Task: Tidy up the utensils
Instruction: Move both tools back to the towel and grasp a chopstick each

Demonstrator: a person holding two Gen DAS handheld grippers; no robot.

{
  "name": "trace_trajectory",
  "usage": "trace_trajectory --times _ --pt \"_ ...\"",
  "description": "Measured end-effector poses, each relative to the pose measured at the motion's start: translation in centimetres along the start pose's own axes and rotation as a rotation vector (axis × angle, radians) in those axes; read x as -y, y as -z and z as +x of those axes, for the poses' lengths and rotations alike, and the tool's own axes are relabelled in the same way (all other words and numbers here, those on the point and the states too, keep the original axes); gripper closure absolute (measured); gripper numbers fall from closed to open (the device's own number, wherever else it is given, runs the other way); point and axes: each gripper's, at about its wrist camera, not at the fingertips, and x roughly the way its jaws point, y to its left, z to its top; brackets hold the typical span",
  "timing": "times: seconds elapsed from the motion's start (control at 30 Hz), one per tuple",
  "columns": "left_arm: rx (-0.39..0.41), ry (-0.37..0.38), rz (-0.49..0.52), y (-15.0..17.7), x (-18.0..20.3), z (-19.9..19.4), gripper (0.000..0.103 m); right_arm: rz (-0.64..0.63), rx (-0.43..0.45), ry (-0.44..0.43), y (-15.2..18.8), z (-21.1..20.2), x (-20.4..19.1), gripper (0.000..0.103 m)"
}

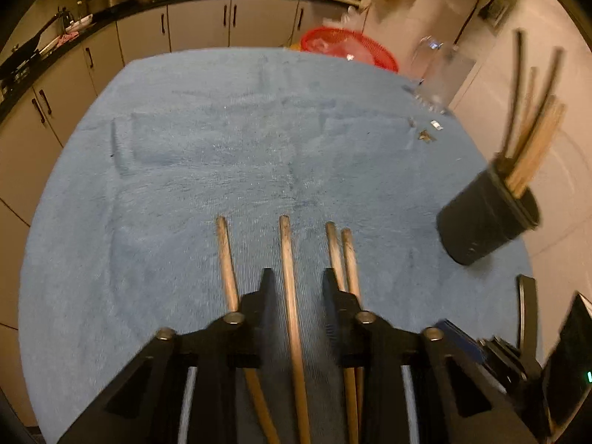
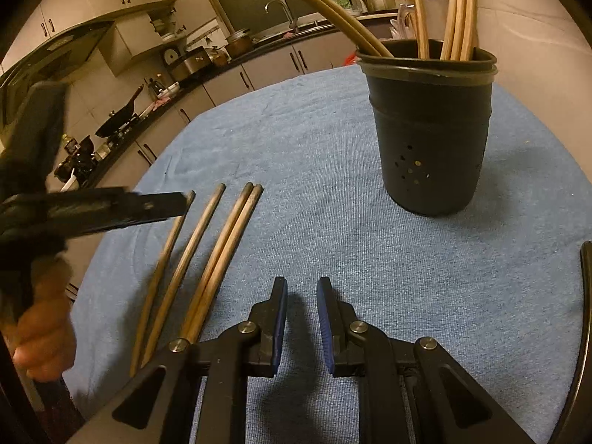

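1. Left gripper (image 1: pixel 295 277): jaws parted, straddling one chopstick without visibly pressing on it; nothing clamped. In the right wrist view it (image 2: pixel 177 199) enters from the left edge, tips over the loose chopsticks, with the person's hand (image 2: pixel 44 329) on its handle below.
2. Right gripper (image 2: pixel 301 285): jaws parted, nothing between them, poised over bare towel just right of the loose chopsticks.
3. Loose chopsticks, four, wooden, lying flat on the towel, roughly parallel, tips pointing away from the cameras:
   - middle chopstick (image 1: pixel 290 277), between the left gripper's fingers;
   - outer chopstick (image 1: pixel 226 259), left of the left finger;
   - paired chopsticks (image 1: pixel 342 255), touching side by side, at the right finger.
   In the right wrist view the same set (image 2: pixel 207 259) lies to the left of the right gripper.
4. Black utensil holder (image 2: pixel 431 137): cylindrical, upright on the towel, small holes low on its wall; stands well apart from the loose chopsticks, to their right. Blurred in the left wrist view (image 1: pixel 484 218).
5. Stored chopsticks (image 2: pixel 458 11): several, standing in the holder, leaning against its rim.
6. Blue towel (image 1: pixel 222 129): covers the table top.
7. Red basket (image 1: pixel 347 46): beyond the far edge of the table.
8. Kitchen counter (image 1: pixel 122 3): in the background, carrying cookware.
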Motion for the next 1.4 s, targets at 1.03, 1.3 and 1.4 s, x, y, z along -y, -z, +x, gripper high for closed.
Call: trace_trajectory --times 1.03,1.3,1.4 --pt "0.090 -0.015 -0.238 5.1 -11.3 -5.3 0.096 -0.017 -0.225 0.090 -7.4 6.3 -5.4 0.083" --pt "0.066 -0.028 -0.239 5.3 -11.8 -4.4 0.096 -0.028 -0.280 0.191 -8.9 8.8 -6.2 0.084" --pt "0.061 -0.031 -0.236 5.2 -11.8 -4.1 0.096 -0.022 -0.291 0.213 -9.1 9.0 -6.1 0.085"
